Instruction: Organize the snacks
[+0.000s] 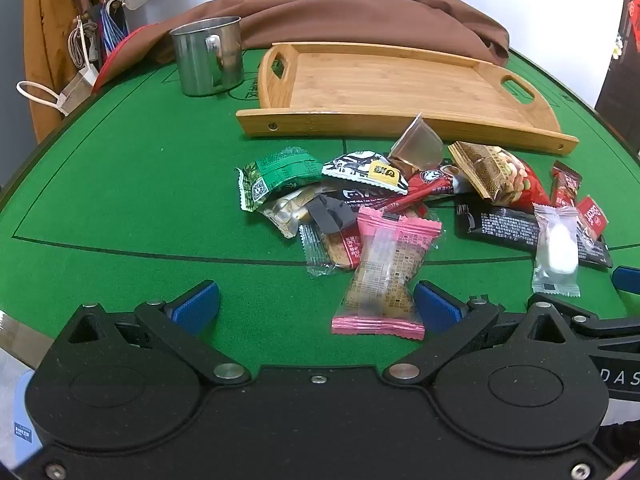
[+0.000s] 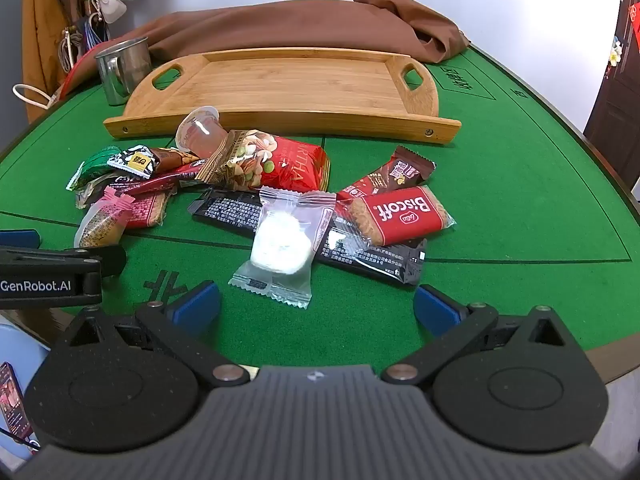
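A heap of wrapped snacks lies on the green felt table (image 1: 120,184) before a bare wooden tray (image 1: 384,84) (image 2: 288,80). Nearest the left gripper (image 1: 316,304) is a pink-edged biscuit packet (image 1: 384,276), its lower end beside the right blue pad; the jaws stand wide, gripping nothing. The right gripper (image 2: 316,306) is open too, just short of a clear packet holding a white sweet (image 2: 282,246) (image 1: 558,252). Behind it lie a red Biscoff packet (image 2: 396,214), a black sachet (image 2: 372,258), a red nut bag (image 2: 280,166), a jelly cup (image 2: 200,130) and a green packet (image 1: 276,174).
A steel mug (image 1: 208,58) (image 2: 122,70) stands left of the tray. Brown cloth (image 1: 340,20) is bunched along the table's far edge. Bags and an orange coat (image 1: 44,40) hang at the far left. The left gripper's body (image 2: 52,274) shows at the right view's left edge.
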A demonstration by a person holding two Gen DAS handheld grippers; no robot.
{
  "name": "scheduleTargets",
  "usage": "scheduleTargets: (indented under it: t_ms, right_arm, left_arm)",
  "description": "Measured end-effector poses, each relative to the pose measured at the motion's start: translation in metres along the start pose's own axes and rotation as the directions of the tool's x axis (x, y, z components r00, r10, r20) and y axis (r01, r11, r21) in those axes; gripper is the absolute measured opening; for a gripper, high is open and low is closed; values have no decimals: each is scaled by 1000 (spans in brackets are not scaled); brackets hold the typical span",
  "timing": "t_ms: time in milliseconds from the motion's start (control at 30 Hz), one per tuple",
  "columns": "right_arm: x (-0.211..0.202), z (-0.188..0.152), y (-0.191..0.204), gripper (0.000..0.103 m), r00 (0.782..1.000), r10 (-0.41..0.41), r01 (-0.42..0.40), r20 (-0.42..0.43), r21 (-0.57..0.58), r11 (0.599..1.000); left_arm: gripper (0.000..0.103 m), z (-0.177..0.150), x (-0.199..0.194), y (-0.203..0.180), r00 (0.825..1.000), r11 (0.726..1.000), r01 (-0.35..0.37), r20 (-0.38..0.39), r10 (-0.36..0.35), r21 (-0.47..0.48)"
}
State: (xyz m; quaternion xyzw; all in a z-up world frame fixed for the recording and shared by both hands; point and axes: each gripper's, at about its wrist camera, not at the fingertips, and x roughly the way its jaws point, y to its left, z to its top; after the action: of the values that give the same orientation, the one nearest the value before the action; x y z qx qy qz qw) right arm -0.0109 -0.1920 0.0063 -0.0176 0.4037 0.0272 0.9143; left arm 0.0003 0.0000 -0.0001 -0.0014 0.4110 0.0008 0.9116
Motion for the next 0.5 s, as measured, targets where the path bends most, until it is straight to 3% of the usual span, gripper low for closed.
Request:
scheduleTargets:
  t_ms: [500]
  right_arm:
    - [0, 0, 0, 103, 1000, 1, -1, -1, -1, 1000]
  left_arm:
    - [103, 0, 0, 0, 1000, 1000, -1, 1, 1, 1]
